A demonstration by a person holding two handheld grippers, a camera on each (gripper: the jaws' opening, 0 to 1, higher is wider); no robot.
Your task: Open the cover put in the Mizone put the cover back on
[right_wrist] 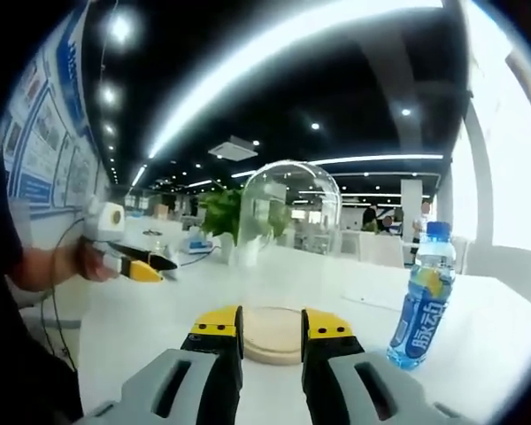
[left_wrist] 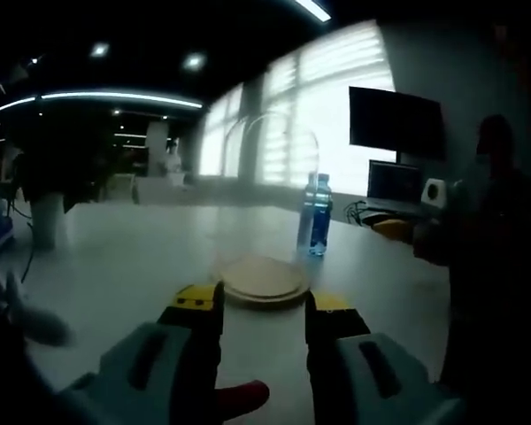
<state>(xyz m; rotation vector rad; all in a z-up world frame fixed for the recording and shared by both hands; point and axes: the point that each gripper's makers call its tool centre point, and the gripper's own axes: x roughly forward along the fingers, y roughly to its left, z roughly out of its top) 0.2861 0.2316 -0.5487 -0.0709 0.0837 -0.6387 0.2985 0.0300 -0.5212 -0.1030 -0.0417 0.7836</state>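
On white table [right_wrist: 504, 328]: Mizone bottle [right_wrist: 422, 297] standing upright, cap up, beside glass dome cover [right_wrist: 288, 252] sitting on wooden base [right_wrist: 273, 334]; right gripper [right_wrist: 273, 335] and left gripper [left_wrist: 264, 307] jaws both spread, gripping nothing.

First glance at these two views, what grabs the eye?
The clear glass dome cover sitting on its round wooden base, dead ahead of the right gripper on the white table. To its right stands the blue Mizone bottle, upright and capped. The left gripper comes in from the left.

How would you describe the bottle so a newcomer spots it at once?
On the white table, look right of the glass dome on its wooden base. The bottle stands upright there, apart from the dome: clear plastic, blue cap and blue label, the one blue thing nearby.
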